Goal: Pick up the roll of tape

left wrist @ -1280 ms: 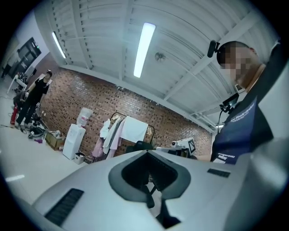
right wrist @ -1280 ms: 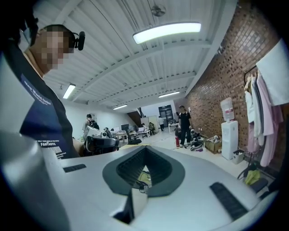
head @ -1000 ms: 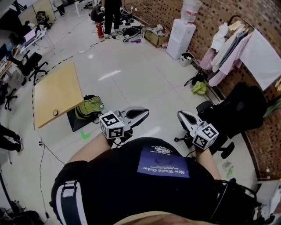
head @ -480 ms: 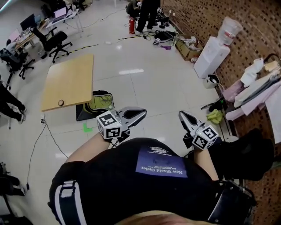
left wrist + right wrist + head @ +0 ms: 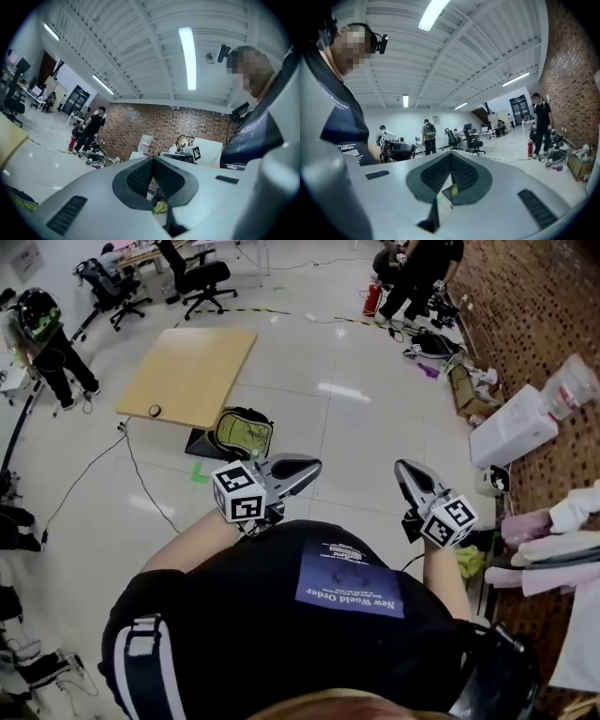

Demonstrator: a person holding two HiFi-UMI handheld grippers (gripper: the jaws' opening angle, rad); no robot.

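Observation:
A light wooden table stands on the white floor ahead and to the left in the head view. A small round ring, possibly the roll of tape, lies near its left corner. I hold both grippers level in front of my body, far from the table. The left gripper is shut with nothing in it; its jaws meet at the tip in the left gripper view. The right gripper is also shut and empty, seen from behind its jaws in the right gripper view.
A green backpack lies on the floor against the table's near side. Office chairs and people stand beyond. A white water dispenser, boxes and clothes line the brick wall at right. A cable crosses the floor.
The whole view has swung: the table and backpack have shifted up and to the right in the picture, the water dispenser to the right edge. Both grippers stay shut in front of my body.

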